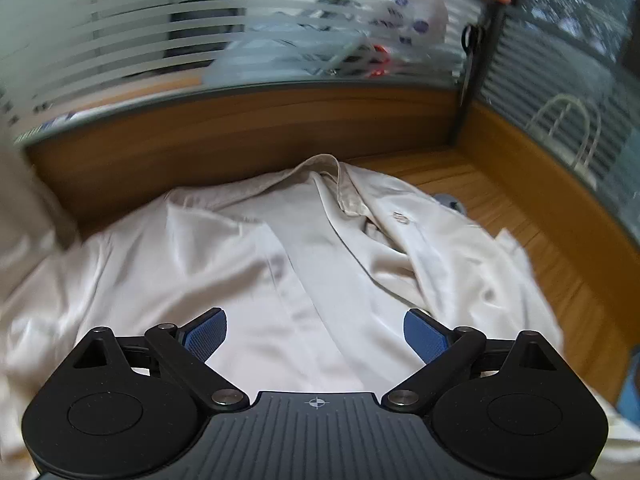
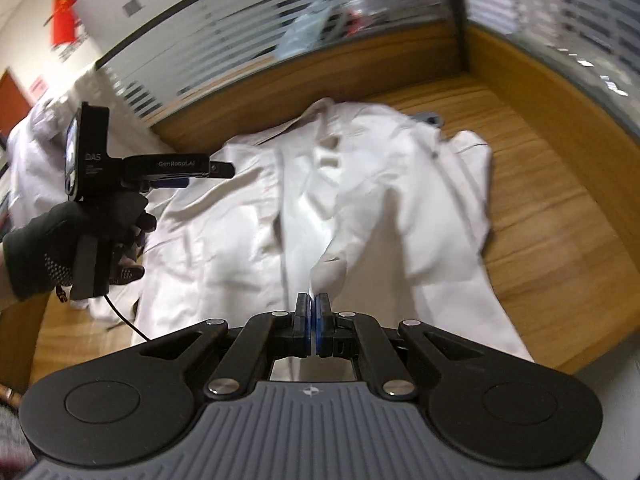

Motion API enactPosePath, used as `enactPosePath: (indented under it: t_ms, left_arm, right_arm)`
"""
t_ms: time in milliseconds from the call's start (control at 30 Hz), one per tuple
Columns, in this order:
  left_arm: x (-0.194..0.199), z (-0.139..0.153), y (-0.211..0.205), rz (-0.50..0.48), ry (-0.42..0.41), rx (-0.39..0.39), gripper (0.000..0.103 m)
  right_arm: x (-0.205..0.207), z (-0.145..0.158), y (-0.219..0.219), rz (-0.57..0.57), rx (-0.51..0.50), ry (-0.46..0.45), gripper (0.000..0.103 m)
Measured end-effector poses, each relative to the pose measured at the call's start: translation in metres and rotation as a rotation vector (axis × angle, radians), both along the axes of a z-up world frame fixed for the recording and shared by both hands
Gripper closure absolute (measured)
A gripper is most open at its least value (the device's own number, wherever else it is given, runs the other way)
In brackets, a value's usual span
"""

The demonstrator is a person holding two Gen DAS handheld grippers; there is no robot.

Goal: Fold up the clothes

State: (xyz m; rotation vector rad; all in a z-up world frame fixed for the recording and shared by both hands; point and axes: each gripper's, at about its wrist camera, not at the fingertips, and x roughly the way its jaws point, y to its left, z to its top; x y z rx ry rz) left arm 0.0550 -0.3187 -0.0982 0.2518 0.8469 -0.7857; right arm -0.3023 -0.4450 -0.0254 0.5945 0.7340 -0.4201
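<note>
A white collared shirt (image 1: 248, 256) lies spread on the wooden desk (image 1: 532, 240), collar toward the back panel. My left gripper (image 1: 315, 334) hovers over its lower front, open, with nothing between the blue pads. In the right wrist view the same shirt (image 2: 320, 184) lies crumpled, its right side pulled up toward the camera. My right gripper (image 2: 312, 305) is shut on a raised fold of the shirt's fabric, which runs up into the pads. The left gripper (image 2: 222, 171) shows there side-on at the left, held by a black-gloved hand (image 2: 60, 240) above the shirt's left edge.
A wooden back panel (image 1: 240, 128) topped by striped frosted glass (image 1: 160, 32) walls the desk at the rear and right. More pale cloth (image 2: 36, 148) is heaped at the far left. A small blue-grey object (image 1: 450, 202) peeks from behind the shirt. A black cable (image 2: 124, 318) trails below the gloved hand.
</note>
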Motion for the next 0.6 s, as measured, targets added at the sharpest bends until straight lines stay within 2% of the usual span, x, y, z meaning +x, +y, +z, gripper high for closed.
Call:
enactPosePath:
  t_ms: [267, 433, 600]
  left_arm:
    - [0.05, -0.015, -0.077, -0.151, -0.133, 0.061, 0.009]
    - [0.06, -0.034, -0.133, -0.295, -0.209, 0.146, 0.012]
    - [0.063, -0.058, -0.164, -0.406, -0.241, 0.24, 0.015]
  right_arm:
    - [-0.026, 0.0, -0.031, -0.2, -0.019, -0.033, 0.1]
    - [-0.04, -0.01, -0.055, -0.271, 0.025, -0.046, 0.1]
    - [-0.041, -0.021, -0.066, -0.318, 0.059, -0.051, 0.1]
